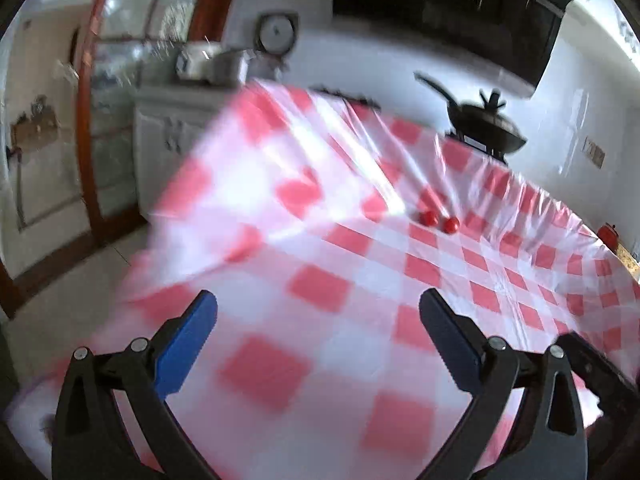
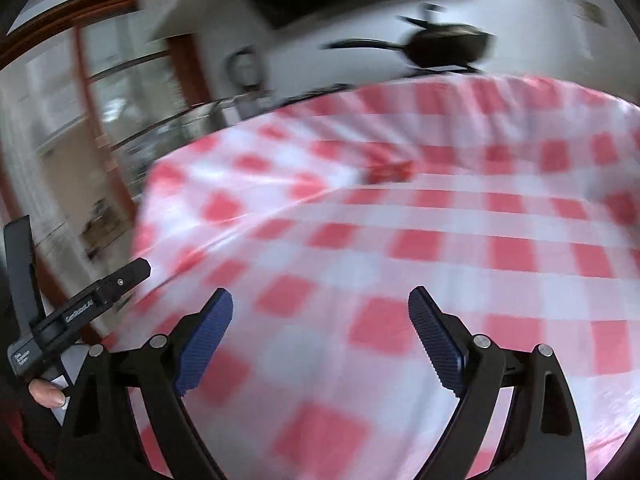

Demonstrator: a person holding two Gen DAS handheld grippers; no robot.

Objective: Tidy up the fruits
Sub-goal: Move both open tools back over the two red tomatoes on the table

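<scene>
Two red fruits [image 1: 439, 221] side by side on checkered tablecloth [image 1: 320, 280]

Two small fruits [image 1: 439, 221] sit side by side, nearly touching, far back on the table [image 1: 328, 248]. A pan [image 1: 486, 124] stands behind the table.

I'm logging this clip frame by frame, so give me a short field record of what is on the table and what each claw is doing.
surface: red and white checkered tablecloth, glossy and wrinkled
fruit: two small red round fruits, side by side, far from both claws; a red smear in the right wrist view
left claw: open, empty, above the cloth
right claw: open, empty, above the cloth
background: black wok beyond the table
image quality: motion blur in both views
</scene>
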